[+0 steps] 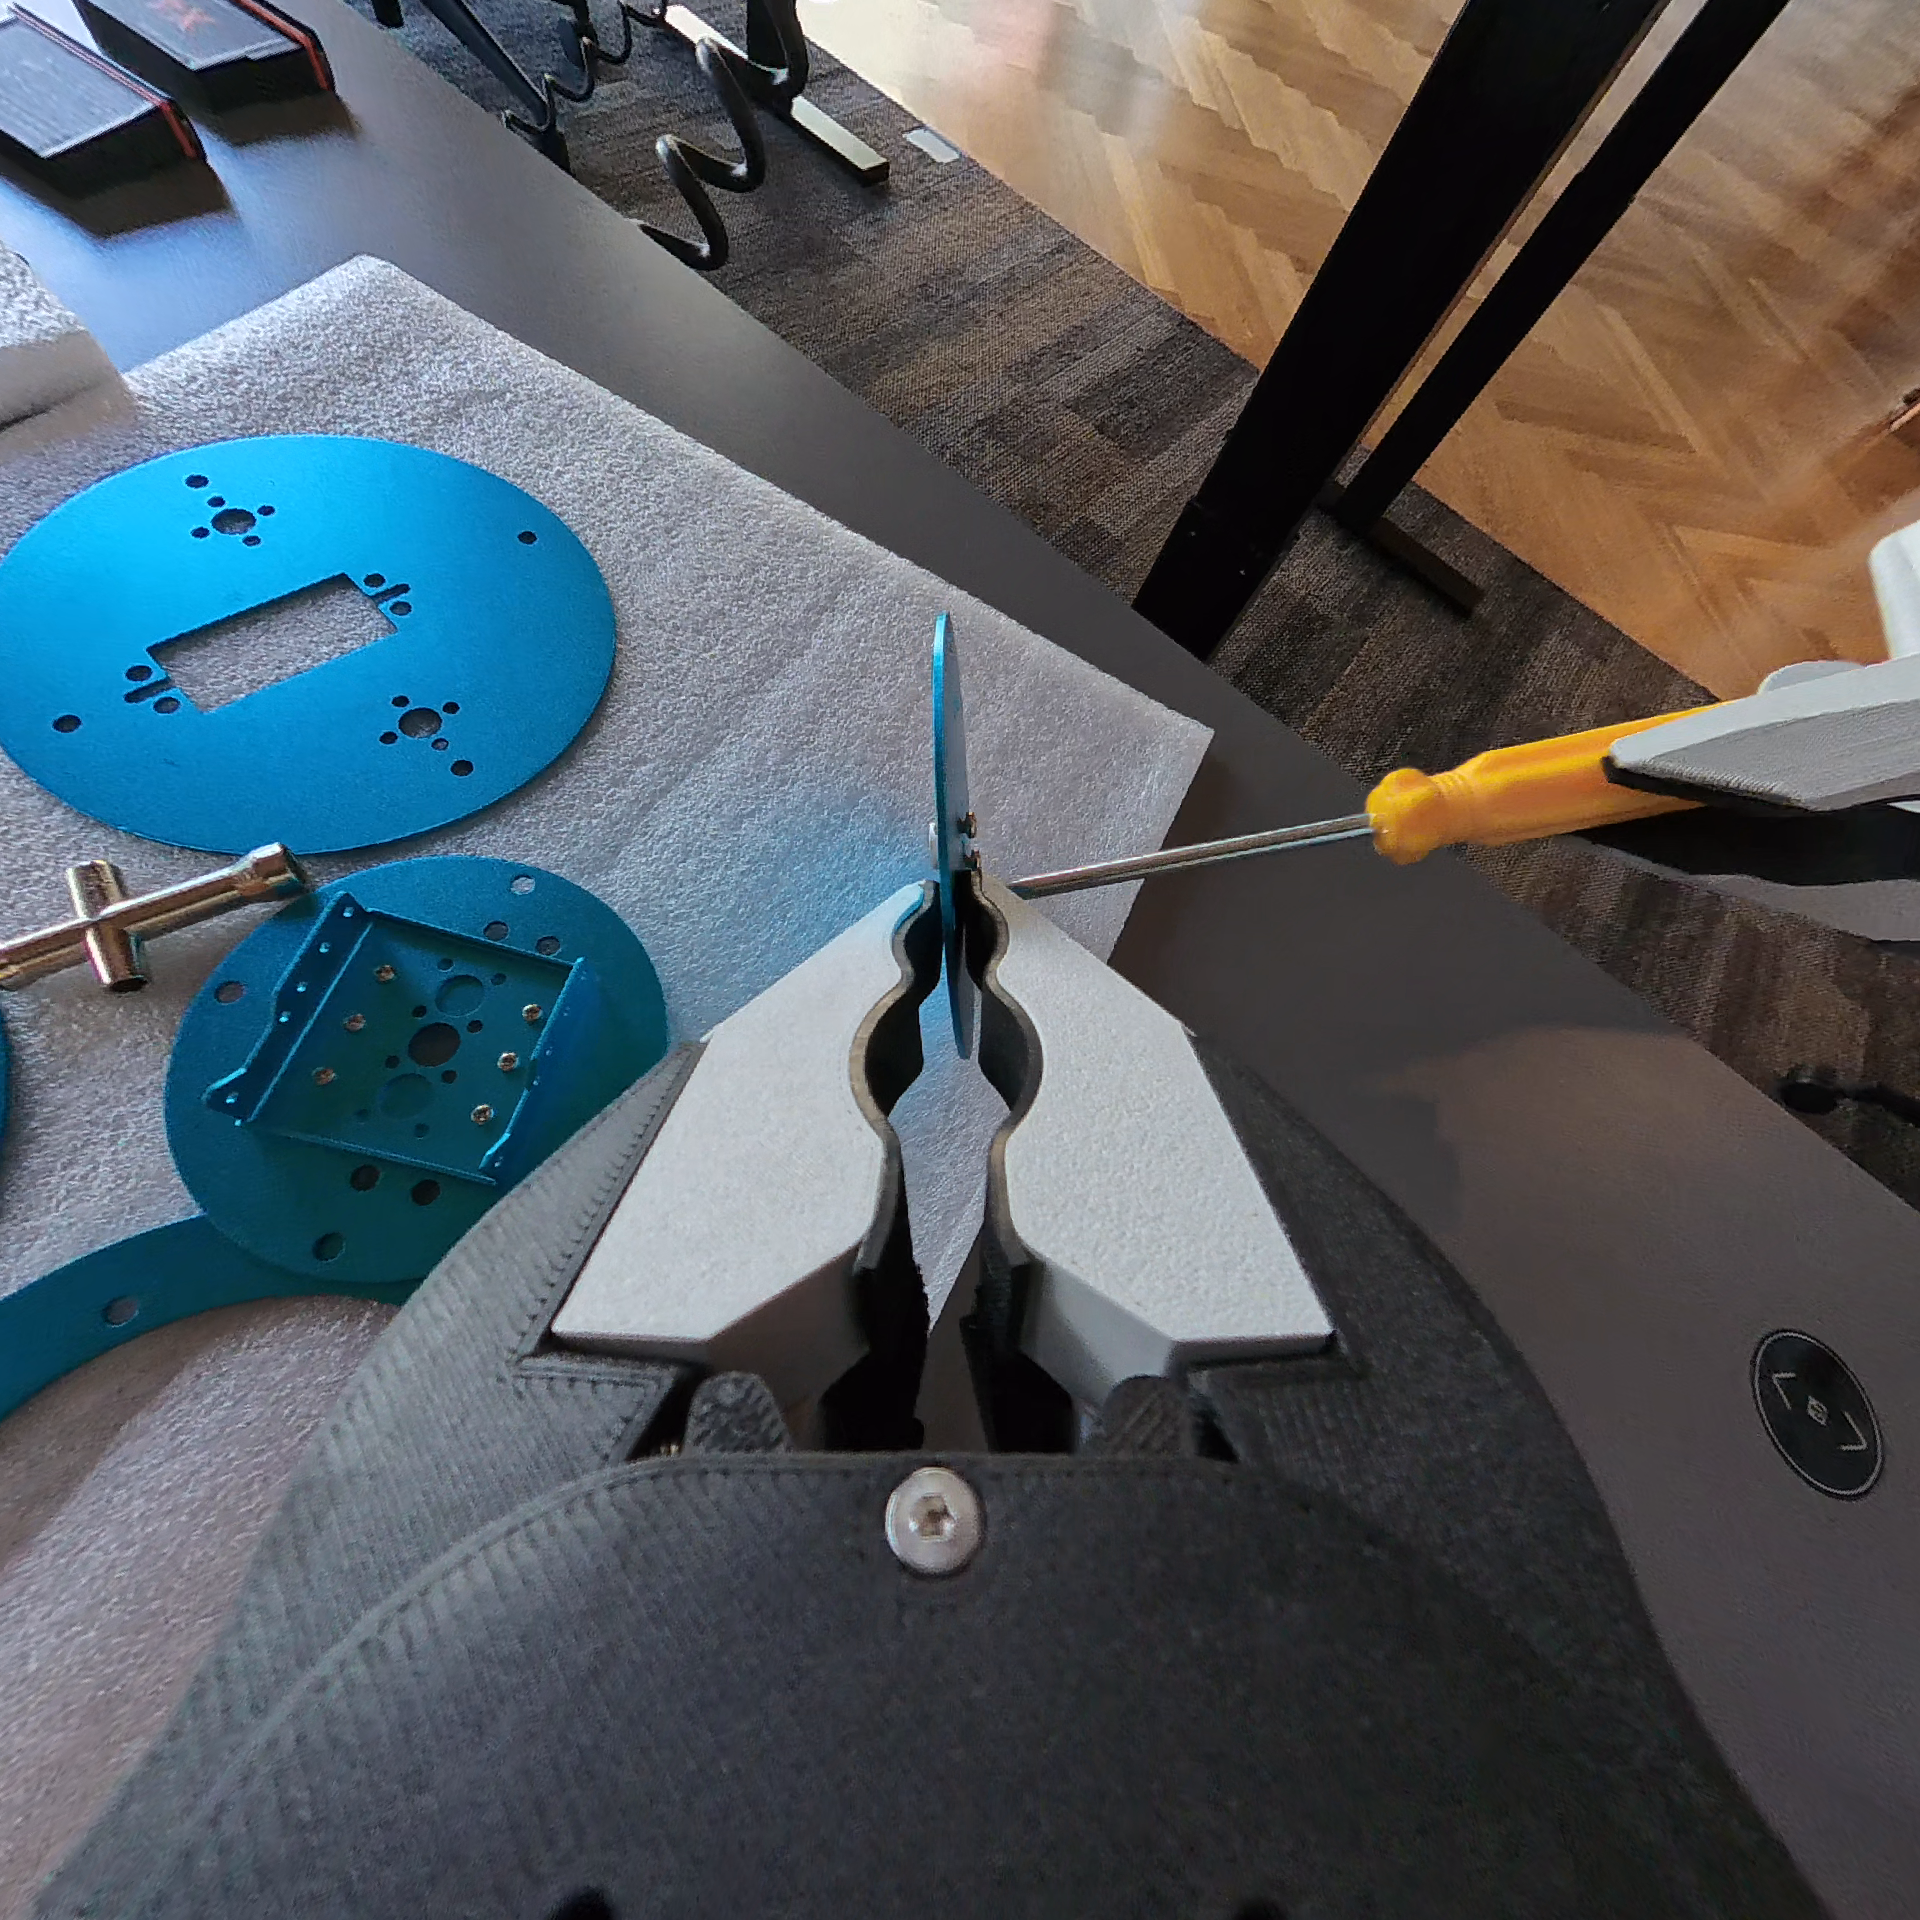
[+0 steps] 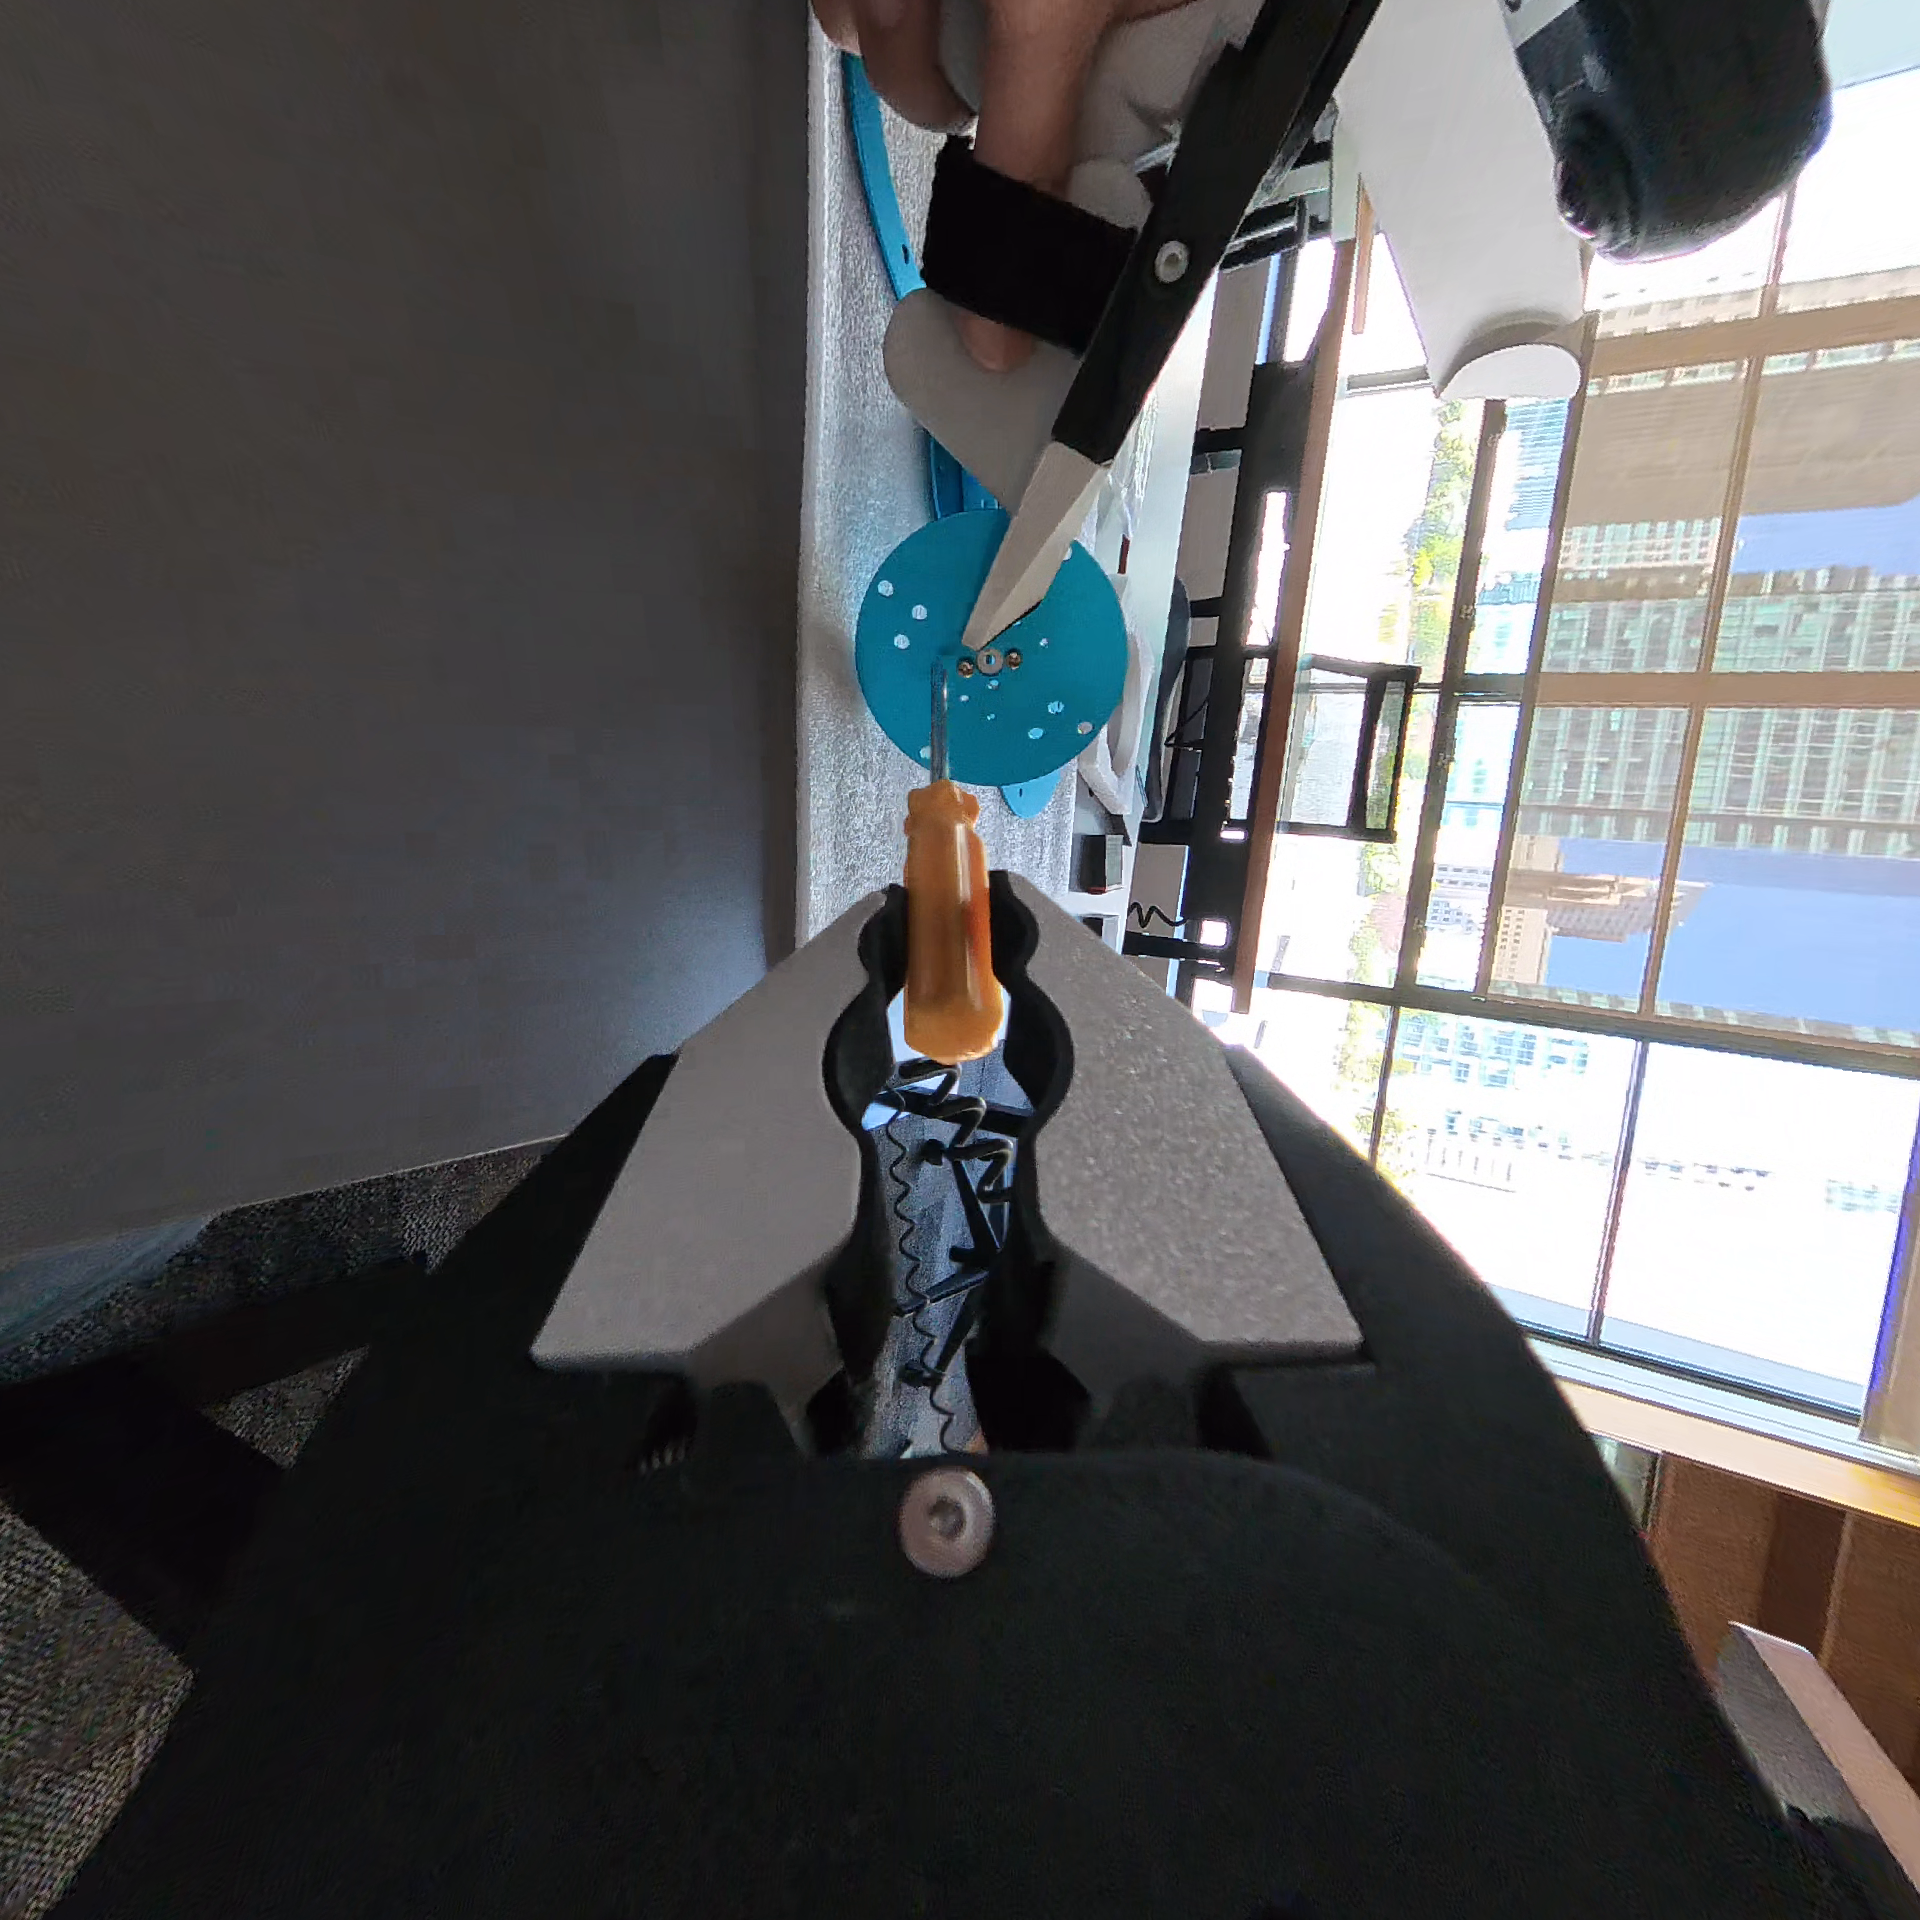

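In the left wrist view, the left gripper (image 1: 954, 894) pinches a small blue disc (image 1: 950, 748) between its fingertips. The disc stands on edge above a white foam sheet (image 1: 727, 582) that lies on a dark table (image 1: 1455, 1091). From 3 o'clock a screwdriver (image 1: 1496, 795) with an orange handle comes in, and its metal tip meets the disc just above the fingertips, near small screws there. The right gripper (image 1: 1766, 758) holds that handle at the right edge. At 9 o'clock, on the foam, lies a large blue plate (image 1: 301, 644). Below it lies a second blue disc with a square bracket (image 1: 416, 1060) on it. A metal socket wrench (image 1: 156, 914) lies just beside it at 10 o'clock.

In the right wrist view, the right gripper (image 2: 945, 914) is clamped on the orange handle of the screwdriver (image 2: 945, 935). The shaft points to 12 o'clock and its tip touches the face of the small disc (image 2: 1039, 707). The left gripper (image 2: 987, 623) comes from 1 o'clock and grips the disc near its centre. A hand (image 2: 1029, 125) is at 12 o'clock, with a black strap over one finger.
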Tool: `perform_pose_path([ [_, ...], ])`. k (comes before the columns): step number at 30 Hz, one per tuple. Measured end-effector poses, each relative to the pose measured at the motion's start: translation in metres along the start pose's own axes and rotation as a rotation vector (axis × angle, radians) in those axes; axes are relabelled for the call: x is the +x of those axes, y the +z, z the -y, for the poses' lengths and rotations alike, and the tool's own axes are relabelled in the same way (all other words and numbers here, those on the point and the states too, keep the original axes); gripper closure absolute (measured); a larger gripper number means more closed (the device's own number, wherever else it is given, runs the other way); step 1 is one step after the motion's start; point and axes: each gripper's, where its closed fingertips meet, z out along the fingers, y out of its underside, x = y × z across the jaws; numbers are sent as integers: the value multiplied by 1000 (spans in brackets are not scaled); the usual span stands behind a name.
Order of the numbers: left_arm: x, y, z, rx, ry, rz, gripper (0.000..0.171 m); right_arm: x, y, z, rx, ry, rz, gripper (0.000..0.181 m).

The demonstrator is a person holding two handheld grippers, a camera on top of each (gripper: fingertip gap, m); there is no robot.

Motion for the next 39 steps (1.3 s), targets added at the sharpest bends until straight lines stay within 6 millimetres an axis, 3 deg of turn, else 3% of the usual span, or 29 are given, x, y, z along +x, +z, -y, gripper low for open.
perform_pose_path([
  [17, 0, 1, 0, 3, -2, -3, 169, 4, 3, -2, -10, 30, -24, 167],
  [23, -1, 1, 0, -7, 8, 13, 169, 4, 3, 2, -33, -303, -64, 167],
  [24, -2, 1, 0, -7, 11, 22, 169, 4, 4, 1, -38, -281, -62, 167],
  [26, -3, 1, 0, -5, 5, 32, 169, 6, 6, 0, -39, -38, -28, 167],
  [32, 1, 2, 1, 9, 37, 80, 169, -7, 5, -10, -8, 1111, 138, 168],
  [39, 11, 5, 2, 9, 214, 172, 169, -21, 0, -26, 272, 2467, 484, 167],
])
